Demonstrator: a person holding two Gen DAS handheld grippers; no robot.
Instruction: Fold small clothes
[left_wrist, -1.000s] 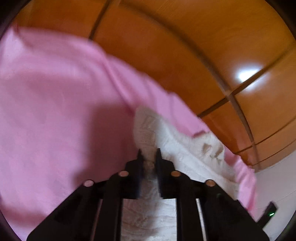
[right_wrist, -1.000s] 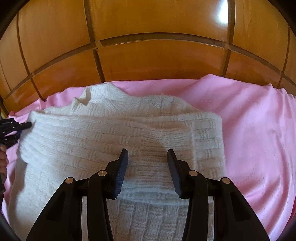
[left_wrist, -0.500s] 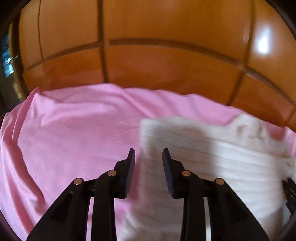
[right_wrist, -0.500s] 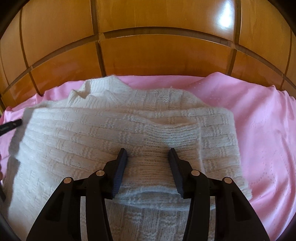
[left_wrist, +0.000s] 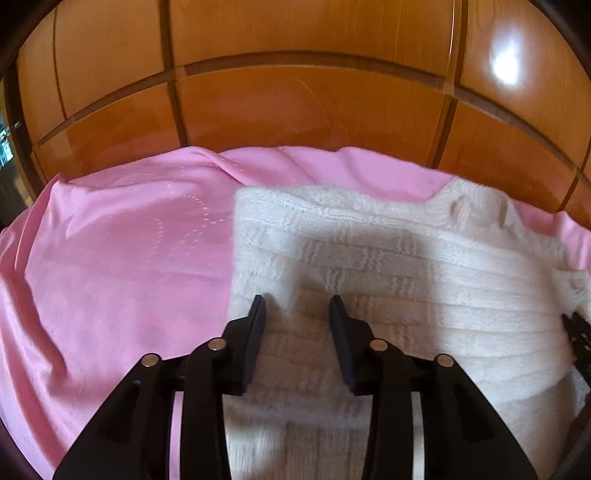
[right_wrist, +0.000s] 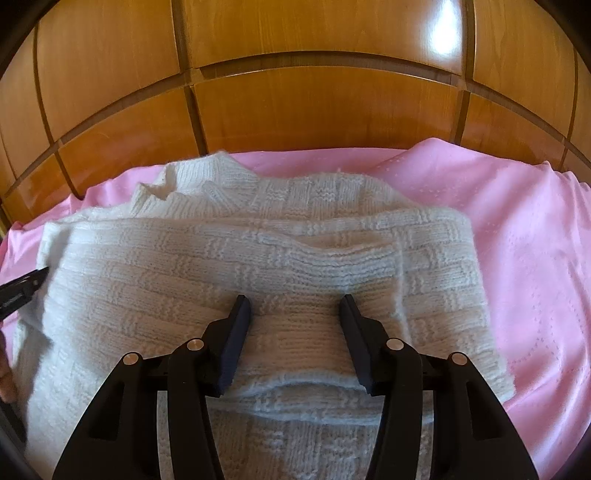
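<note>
Both grippers' fingers are parted and empty: the left gripper (left_wrist: 297, 308), jaws just opened, and right gripper (right_wrist: 294, 308) are held over the folded white sweater (right_wrist: 258, 251) on the pink sheet (left_wrist: 122, 258), apparently released to settle

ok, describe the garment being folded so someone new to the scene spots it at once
Find the glossy orange-brown wood panelling; below it a pink sheet covers the surface. On that sheet lies the white knit sweater, folded over itself, under both open grippers. It is the only white, chunky, basket-weave textured item; everything around it is smooth pink fabric.
</note>
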